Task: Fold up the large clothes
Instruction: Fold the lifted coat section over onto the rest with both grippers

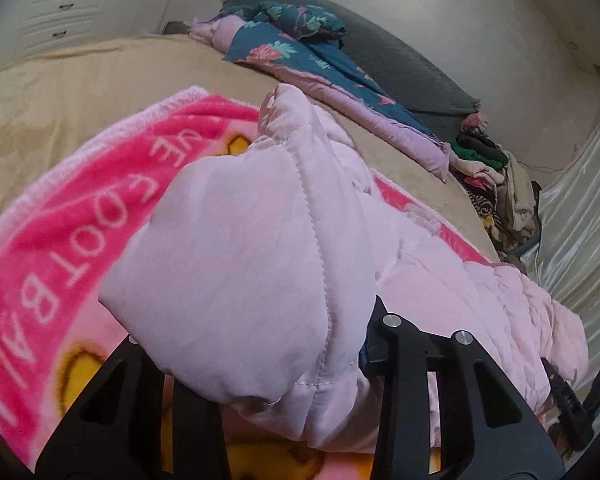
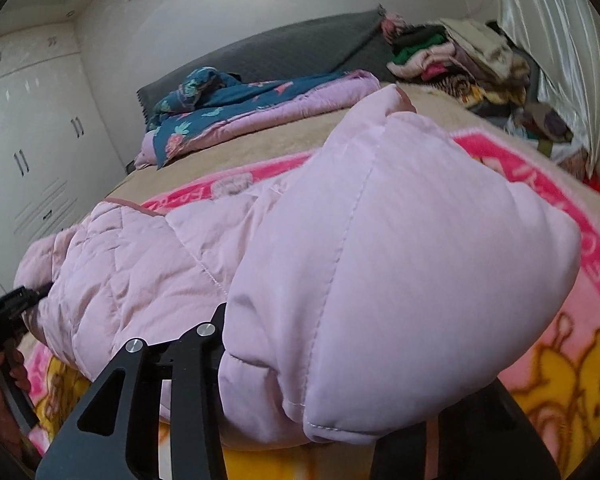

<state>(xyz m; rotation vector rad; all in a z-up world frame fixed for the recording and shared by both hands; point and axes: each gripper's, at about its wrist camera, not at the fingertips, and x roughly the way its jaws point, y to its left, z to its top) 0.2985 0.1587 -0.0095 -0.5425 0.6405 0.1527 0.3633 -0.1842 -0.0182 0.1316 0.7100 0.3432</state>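
Beige bedspread (image 1: pixel 80 92), pink fleece blanket (image 1: pixel 60 216), white wardrobe (image 2: pixel 32 140)

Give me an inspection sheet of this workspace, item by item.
Surface: beige bedspread under a bright pink fleece blanket.
Job's things: pale pink quilted jacket lying on the blanket, its ends lifted.
Clutter: teal floral quilt; pile of mixed clothes.
Grippers: left gripper and right gripper each shut on the jacket.
Cables: nothing seen.
Surroundings: white wardrobe, grey headboard, cream satin curtain.
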